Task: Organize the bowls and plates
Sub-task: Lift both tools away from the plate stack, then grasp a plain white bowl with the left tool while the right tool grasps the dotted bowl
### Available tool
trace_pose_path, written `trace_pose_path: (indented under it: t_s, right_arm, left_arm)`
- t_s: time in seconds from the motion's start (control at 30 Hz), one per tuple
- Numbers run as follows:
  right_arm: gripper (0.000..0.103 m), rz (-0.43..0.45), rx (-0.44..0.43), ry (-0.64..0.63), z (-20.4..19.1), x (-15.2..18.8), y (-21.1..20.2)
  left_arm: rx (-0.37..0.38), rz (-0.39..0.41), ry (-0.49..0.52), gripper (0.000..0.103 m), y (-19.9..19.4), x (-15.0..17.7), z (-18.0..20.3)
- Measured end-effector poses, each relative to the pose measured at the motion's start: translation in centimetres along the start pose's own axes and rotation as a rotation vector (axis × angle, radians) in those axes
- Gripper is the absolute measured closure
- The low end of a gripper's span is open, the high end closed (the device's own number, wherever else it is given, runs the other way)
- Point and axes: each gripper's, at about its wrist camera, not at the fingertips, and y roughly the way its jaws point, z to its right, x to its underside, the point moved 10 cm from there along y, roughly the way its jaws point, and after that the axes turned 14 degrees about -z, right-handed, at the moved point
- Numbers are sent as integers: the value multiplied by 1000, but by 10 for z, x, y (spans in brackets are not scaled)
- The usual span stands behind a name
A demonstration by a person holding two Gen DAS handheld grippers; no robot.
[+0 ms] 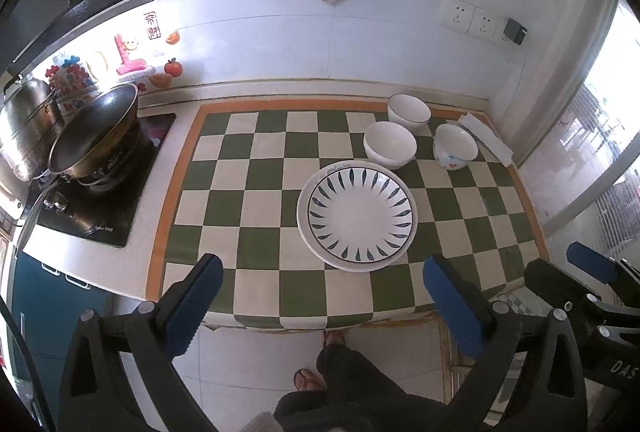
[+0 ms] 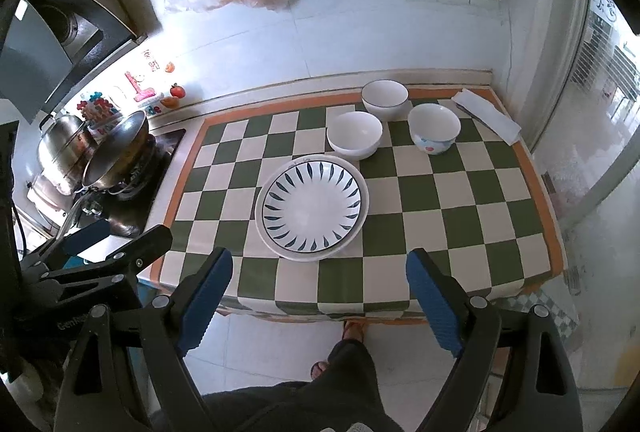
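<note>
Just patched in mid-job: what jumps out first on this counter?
The green-and-cream checkered mat dominates the counter, with a stack of white plates topped by a blue-leaf-patterned plate near its middle. Behind it sit three white ceramic bowls, and a steel wok stands on the stove at left.

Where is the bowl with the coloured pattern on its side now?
In both wrist views the patterned bowl stands on the checked cloth near its far right corner, right of the plain white bowl, just before the folded white paper.
</note>
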Motion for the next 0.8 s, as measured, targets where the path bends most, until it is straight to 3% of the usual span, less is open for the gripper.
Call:
trace_pose_path:
  t_s: [0.17,0.33,0.63,0.73,0.8]
  right_arm:
    - [10,-22,-21,23,8,-6,10]
    - [10,-61,-95,62,34,-36,42]
    - [10,-192,-185,187,109,-135,159]
    - [12,-251,-213,208,127,-171,203]
    - [15,-286,-212,204,136,-194,233]
  left_arm:
    - [-5,-6,-5,0,7,-10,3]
    - [-2,-34,-18,0,31,-40,11]
    - [-4,-176,-39,1,140,-145,36]
    - [26,-261,-42,9,189,-178,47]
    - [40,-314,-51,20,218,-193,52]
